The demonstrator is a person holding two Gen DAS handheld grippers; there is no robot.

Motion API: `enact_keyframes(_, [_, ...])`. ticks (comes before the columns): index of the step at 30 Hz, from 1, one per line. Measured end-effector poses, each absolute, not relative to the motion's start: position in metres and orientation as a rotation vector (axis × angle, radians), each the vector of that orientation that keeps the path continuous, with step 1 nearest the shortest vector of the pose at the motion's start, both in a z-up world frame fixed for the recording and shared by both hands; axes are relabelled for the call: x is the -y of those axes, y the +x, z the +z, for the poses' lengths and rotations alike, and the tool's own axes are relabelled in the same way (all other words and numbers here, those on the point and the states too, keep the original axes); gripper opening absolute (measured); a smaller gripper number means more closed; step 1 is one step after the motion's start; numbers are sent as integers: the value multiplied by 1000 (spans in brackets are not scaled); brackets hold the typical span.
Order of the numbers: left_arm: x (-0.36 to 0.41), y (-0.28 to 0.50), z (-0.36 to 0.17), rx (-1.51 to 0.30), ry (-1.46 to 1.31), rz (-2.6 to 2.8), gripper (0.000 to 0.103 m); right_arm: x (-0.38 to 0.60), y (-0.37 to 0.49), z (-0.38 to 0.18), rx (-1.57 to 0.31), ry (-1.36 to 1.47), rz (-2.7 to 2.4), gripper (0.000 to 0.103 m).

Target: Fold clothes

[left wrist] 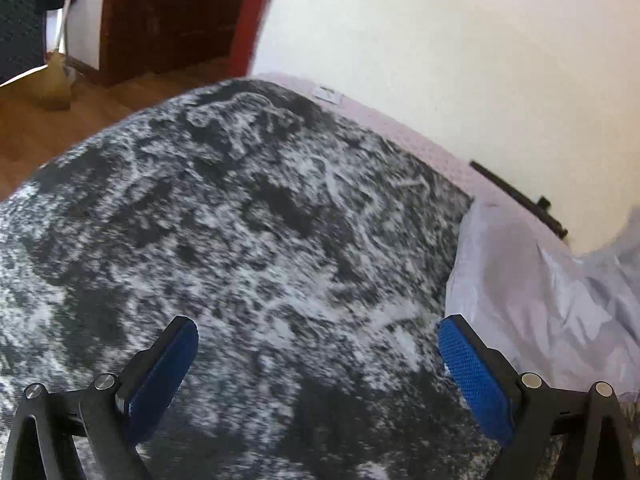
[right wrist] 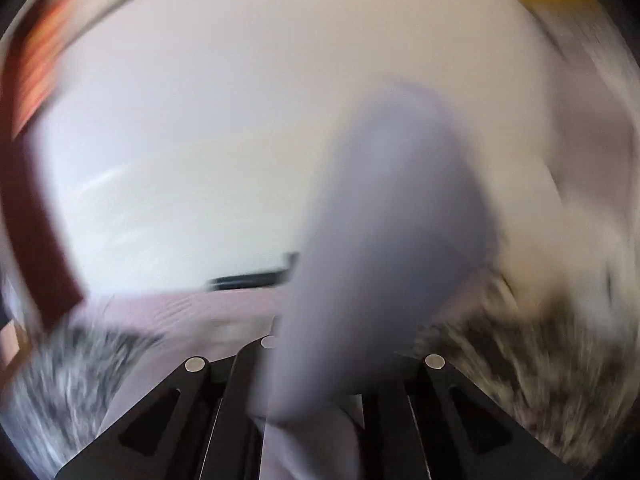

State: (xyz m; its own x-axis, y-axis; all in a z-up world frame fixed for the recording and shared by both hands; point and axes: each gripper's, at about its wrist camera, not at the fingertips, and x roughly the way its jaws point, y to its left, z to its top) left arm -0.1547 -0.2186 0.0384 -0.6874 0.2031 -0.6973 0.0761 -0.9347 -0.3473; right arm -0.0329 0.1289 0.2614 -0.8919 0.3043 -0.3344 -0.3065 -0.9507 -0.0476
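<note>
Gripping the lavender garment (right wrist: 384, 240) in my closed right tool (right wrist: 312, 404); my left tool (left wrist: 318, 364) gapes empty, garment off its right side.

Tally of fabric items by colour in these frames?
Pale lavender-grey thin garment: 1
Black-and-white mottled fuzzy blanket: 1
Pink textured bed sheet: 1
Total: 3
</note>
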Motion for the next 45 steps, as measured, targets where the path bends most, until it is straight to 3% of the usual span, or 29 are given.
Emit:
enact_keyframes(3, [226,-154,38,559,-1217,2774,100,-10,-35,229,511,-526,2797,6])
enact_keyframes(5, [224,-157,37,538,-1242,2766,100,38,-67,177,724,-803,2772,17])
enact_keyframes(6, [223,-158,36,526,-1252,2758,100,54,-82,135,773,-1065,2718,27])
enact_keyframes(7, [220,-158,35,506,-1260,2739,100,59,-84,116,805,-1122,2671,26])
enact_keyframes(8, [216,-158,34,483,-1267,2715,100,63,-83,101,841,-1129,2635,23])
enact_keyframes(11, [206,-155,34,422,-1270,2692,100,53,-80,104,721,-1141,2660,38])
enact_keyframes(13, [201,-153,34,384,-1292,2709,100,32,-62,116,450,-1268,2762,96])
enact_keyframes(14, [198,-152,34,373,-1302,2723,100,30,-41,121,284,-1358,2864,102])
enact_keyframes(16, [193,-147,35,372,-1303,2725,100,50,5,122,100,-1535,2994,102])
enact_keyframes(18, [184,-137,39,339,-1272,2738,100,58,43,123,69,-1588,3053,102])
enact_keyframes(25, [122,-59,73,107,-1033,2734,100,-52,117,152,230,-1173,2911,102])
enact_keyframes(33, [31,42,70,-208,-854,2630,102,-277,90,115,22,-1001,2572,102])
enact_keyframes(37, [-3,59,54,-365,-836,2603,102,-356,41,84,-359,-1082,2511,102])
enact_keyframes(39, [-15,62,47,-434,-830,2602,102,-382,24,73,-456,-1056,2476,102])
enact_keyframes(45, [-25,55,31,-463,-899,2571,102,-392,-46,43,-234,-987,2492,103])
